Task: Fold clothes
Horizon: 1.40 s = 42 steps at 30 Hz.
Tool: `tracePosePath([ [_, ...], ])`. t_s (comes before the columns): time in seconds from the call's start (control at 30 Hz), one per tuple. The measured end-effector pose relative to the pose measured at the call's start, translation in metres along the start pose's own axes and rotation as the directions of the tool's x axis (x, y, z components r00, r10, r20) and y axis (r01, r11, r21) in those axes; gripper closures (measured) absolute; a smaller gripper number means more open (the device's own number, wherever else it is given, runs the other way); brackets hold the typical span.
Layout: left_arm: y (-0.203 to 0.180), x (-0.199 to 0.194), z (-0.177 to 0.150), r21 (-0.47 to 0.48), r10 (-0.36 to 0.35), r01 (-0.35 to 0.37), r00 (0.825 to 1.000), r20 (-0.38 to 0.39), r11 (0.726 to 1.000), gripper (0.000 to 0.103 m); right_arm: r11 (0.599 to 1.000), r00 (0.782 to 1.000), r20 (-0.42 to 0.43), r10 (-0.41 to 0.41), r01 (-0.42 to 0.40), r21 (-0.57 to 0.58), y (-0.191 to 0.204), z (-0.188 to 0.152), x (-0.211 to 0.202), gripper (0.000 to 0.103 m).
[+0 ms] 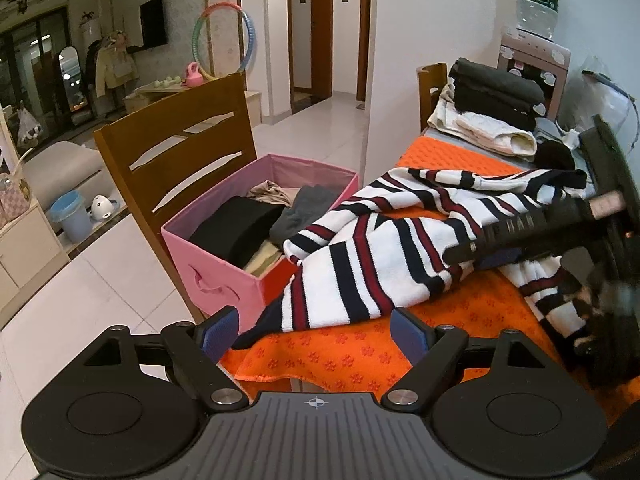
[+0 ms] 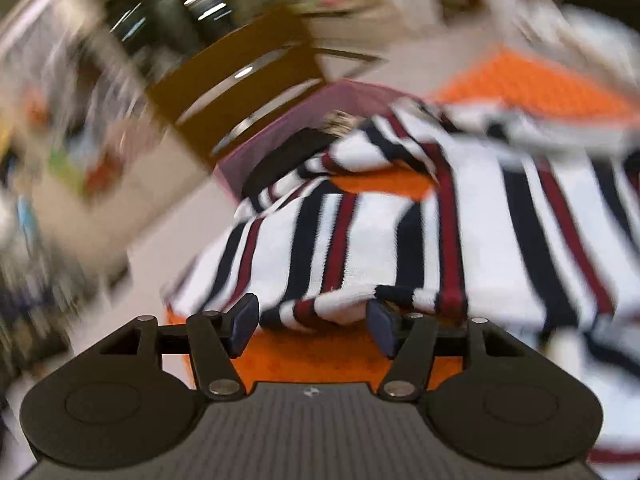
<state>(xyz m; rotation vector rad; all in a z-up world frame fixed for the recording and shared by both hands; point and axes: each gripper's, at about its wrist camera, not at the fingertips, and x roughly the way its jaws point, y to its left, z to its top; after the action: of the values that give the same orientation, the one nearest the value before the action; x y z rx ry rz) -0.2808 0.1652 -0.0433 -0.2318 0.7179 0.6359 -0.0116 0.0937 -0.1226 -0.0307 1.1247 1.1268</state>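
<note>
A white sweater with navy and dark red stripes [image 1: 360, 264] lies crumpled on an orange mat [image 1: 360, 356] that covers the table. One corner of it hangs over the near left edge. My left gripper [image 1: 316, 332] is open just short of that corner, with nothing between its blue pads. In the right wrist view, which is blurred by motion, my right gripper [image 2: 312, 322] is open low over the mat. A rolled edge of the sweater [image 2: 344, 304] lies at its fingertips. The right tool's black body [image 1: 612, 200] reaches over the sweater from the right.
A pink fabric box [image 1: 224, 276] of loose clothes sits on a wooden chair [image 1: 172, 148] left of the table. Folded dark and cream garments [image 1: 488, 112] are stacked at the table's far end, in front of a water dispenser [image 1: 536, 20]. White tiled floor [image 1: 80, 300] lies to the left.
</note>
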Motion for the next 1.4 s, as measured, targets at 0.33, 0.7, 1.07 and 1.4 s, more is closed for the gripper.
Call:
tracePosePath([
  [0.33, -0.001, 0.001, 0.000, 0.012, 0.007, -0.007, 1.000, 0.005, 1.000, 0.019, 0.974, 0.993, 0.109, 0.050, -0.073, 0.215, -0.025, 0.000, -0.039, 0.100],
  [0.7, -0.031, 0.027, 0.021, 0.074, -0.081, 0.079, 0.997, 0.016, 0.994, 0.019, 0.995, 0.893, 0.438, -0.102, 0.087, 0.055, -0.050, 0.020, -0.206, 0.100],
  [1.07, -0.101, 0.050, 0.044, 0.166, -0.259, 0.254, 0.966, 0.011, 0.953, 0.019, 0.848, 0.667, 0.524, -0.530, 0.432, 0.308, -0.160, -0.019, -0.357, 0.100],
  [1.4, -0.164, 0.062, 0.050, 0.252, -0.387, 0.378, 0.922, -0.016, 0.891, 0.019, 0.683, 0.522, 0.439, -0.731, 0.550, 0.481, -0.236, -0.061, -0.427, 0.101],
])
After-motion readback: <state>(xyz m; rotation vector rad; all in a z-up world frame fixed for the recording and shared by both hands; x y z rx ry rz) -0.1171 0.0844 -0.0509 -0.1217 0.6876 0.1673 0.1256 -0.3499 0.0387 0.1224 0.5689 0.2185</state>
